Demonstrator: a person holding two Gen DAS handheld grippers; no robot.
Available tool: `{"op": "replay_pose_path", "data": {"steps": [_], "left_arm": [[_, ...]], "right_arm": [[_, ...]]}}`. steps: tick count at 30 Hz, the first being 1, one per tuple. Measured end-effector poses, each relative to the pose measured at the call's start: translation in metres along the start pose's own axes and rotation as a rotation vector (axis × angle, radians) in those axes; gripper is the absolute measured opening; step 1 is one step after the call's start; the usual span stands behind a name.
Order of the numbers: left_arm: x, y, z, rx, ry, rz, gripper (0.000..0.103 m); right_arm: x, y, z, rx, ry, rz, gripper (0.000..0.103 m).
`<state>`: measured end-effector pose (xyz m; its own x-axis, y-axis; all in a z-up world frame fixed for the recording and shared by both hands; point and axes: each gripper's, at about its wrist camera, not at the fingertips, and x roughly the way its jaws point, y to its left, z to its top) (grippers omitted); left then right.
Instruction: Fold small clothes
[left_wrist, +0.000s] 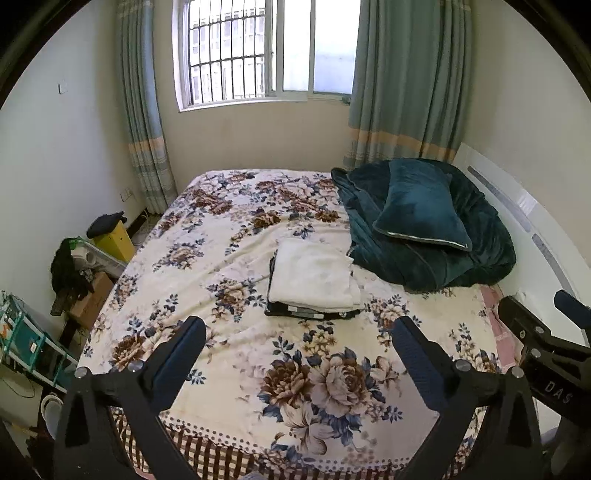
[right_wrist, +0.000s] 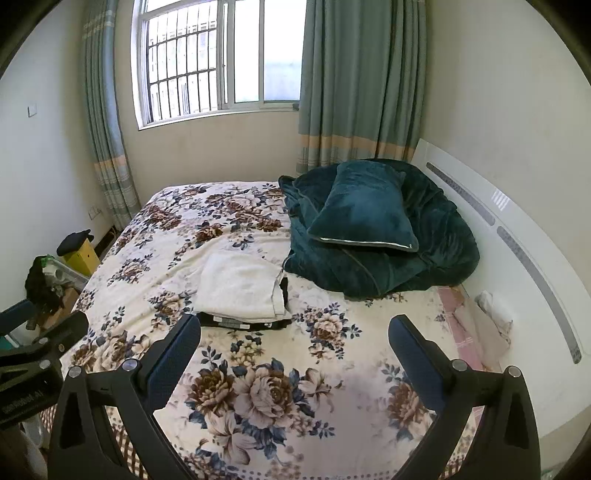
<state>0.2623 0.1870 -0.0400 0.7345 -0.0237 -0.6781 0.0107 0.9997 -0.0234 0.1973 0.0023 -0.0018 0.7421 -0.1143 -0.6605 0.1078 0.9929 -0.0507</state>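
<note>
A stack of folded clothes lies mid-bed on the floral bedspread (left_wrist: 221, 266): a white folded garment (left_wrist: 314, 275) on top of a dark folded garment (left_wrist: 306, 312). The right wrist view shows the same white garment (right_wrist: 240, 284) over the dark one (right_wrist: 240, 321) on the bedspread (right_wrist: 295, 369). My left gripper (left_wrist: 299, 332) is open and empty, held above the near part of the bed, short of the stack. My right gripper (right_wrist: 295, 330) is open and empty, beside the left one, just right of the stack's near edge.
A teal quilt (left_wrist: 443, 258) with a teal pillow (left_wrist: 421, 210) is heaped at the right by the white headboard (left_wrist: 517, 206). Boxes and clutter (left_wrist: 85, 273) stand on the floor at the left. A crumpled pale cloth (right_wrist: 491, 314) lies by the headboard.
</note>
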Motion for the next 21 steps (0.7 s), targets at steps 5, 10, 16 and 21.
{"op": "replay_pose_path", "data": {"steps": [5, 10, 16, 21], "left_arm": [[-0.008, -0.002, -0.002, -0.002, -0.013, 0.009, 0.103], [-0.013, -0.003, -0.004, -0.005, -0.019, 0.018, 0.103], [-0.017, -0.002, -0.006, -0.010, -0.023, 0.028, 0.103], [-0.017, -0.002, -0.006, -0.008, -0.023, 0.037, 0.103]], "right_arm": [[-0.006, -0.007, 0.002, 0.007, -0.011, 0.004, 0.103], [-0.009, -0.010, 0.002, 0.005, -0.014, 0.005, 0.103], [-0.010, -0.010, 0.005, 0.004, -0.007, 0.012, 0.103], [-0.012, -0.010, 0.009, 0.002, -0.007, 0.016, 0.103]]}}
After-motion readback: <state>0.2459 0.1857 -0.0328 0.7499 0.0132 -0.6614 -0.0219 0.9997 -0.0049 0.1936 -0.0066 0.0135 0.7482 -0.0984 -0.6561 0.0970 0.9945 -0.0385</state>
